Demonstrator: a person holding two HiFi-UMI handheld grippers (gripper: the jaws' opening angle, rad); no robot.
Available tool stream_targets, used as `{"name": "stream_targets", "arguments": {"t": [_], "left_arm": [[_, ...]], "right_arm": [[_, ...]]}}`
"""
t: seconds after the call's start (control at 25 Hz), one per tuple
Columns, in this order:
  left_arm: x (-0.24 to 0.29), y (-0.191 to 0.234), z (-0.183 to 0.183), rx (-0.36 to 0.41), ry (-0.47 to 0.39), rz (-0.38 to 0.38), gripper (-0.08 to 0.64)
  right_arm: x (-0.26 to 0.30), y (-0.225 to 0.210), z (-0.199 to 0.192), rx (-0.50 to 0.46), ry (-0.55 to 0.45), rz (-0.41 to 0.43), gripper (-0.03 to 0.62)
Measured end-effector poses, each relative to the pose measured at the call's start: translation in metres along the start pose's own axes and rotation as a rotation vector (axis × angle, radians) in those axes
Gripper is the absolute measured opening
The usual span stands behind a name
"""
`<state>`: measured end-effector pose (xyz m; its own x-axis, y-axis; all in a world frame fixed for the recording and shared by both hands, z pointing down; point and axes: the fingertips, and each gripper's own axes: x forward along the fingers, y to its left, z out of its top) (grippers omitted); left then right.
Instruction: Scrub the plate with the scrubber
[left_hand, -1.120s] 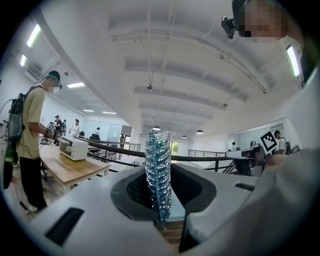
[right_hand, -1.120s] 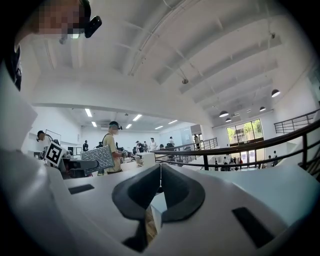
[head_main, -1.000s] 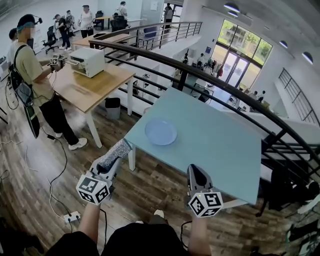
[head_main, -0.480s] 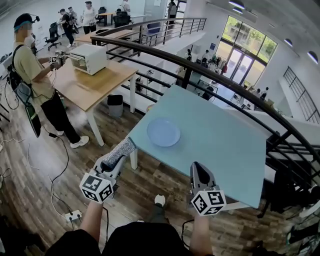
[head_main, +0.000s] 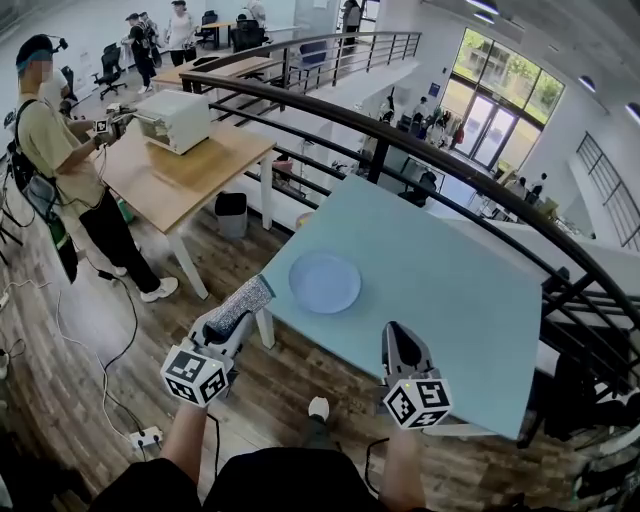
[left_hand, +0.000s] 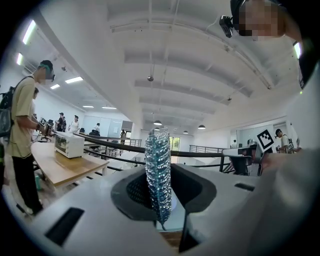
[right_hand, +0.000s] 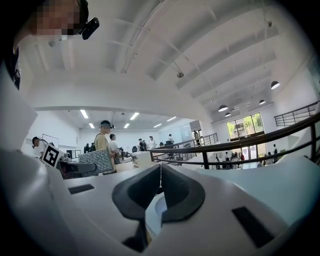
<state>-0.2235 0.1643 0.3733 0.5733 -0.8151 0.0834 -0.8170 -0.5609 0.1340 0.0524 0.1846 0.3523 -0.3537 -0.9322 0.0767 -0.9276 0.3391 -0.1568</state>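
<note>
Pinching one silvery mesh scrubber (head_main: 245, 300), the left gripper (head_main: 222, 330) hovers at eight o'clock of one round pale-blue plate (head_main: 325, 282); the right gripper's (head_main: 397, 332) jaws are pressed together, empty.

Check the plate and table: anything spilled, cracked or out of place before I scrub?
Nothing stands out. The plate lies flat and whole on the table, no spill visible; the scrubber is clamped in the left gripper.
</note>
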Motion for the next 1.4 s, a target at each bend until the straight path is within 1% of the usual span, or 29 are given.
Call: {"name": "stream_targets", "arguments": {"t": [0.24,0.48,0.68,0.84,1.08,1.4], "left_arm": [[0.05,0.008,0.001,-0.007,0.03,0.012,0.098],[0.099,0.018,0.009,-0.017,0.031,0.046,0.098],[0.137,0.024,0.01,-0.016,0.034,0.078,0.098],[0.167,0.027,0.013,-0.028,0.045,0.088,0.095],[0.198,0.025,-0.003,-0.038,0.093,0.09,0.095],[0.216,0.03,-0.025,-0.057,0.141,0.111,0.097]], "right_arm": [[0.044,-0.035,0.002,0.021,0.032,0.016,0.008],[0.093,-0.068,0.015,0.013,0.045,0.064,0.008],[0.129,-0.093,0.015,0.008,0.061,0.11,0.008],[0.156,-0.112,0.019,0.006,0.074,0.139,0.008],[0.183,-0.131,0.001,0.013,0.135,0.188,0.008],[0.204,-0.144,-0.027,0.037,0.197,0.224,0.008]]}}
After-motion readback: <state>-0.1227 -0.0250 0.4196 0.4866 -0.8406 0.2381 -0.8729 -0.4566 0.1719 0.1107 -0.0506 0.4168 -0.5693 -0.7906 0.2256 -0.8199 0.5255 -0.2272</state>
